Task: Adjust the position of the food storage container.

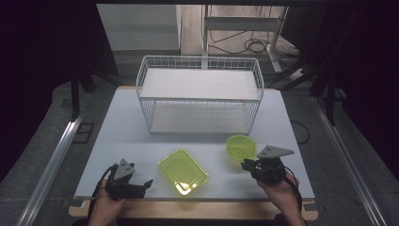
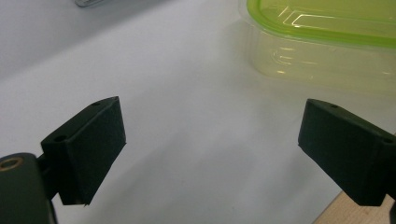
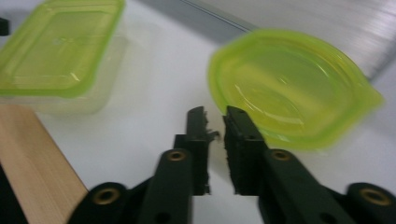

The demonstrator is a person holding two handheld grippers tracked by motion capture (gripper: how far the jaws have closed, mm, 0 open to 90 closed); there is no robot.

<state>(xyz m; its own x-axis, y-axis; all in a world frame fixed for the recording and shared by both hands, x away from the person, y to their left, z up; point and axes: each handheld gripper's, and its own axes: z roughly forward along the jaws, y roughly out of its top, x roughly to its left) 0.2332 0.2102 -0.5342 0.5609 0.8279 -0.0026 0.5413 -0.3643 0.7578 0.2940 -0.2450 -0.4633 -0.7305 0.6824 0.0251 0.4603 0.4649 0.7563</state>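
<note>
Covering wooden board (image 1: 188, 208): white tabletop (image 1: 122, 136)

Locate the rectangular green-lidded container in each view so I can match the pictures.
High view: the rectangular container lies at the table's near edge, between the two grippers.
Left gripper view: it sits in the top right corner, beyond the open jaws.
Right gripper view: it is at the top left.
Shared landmark: the white tabletop it rests on; the round green-lidded container appears in the high and right gripper views.
</note>
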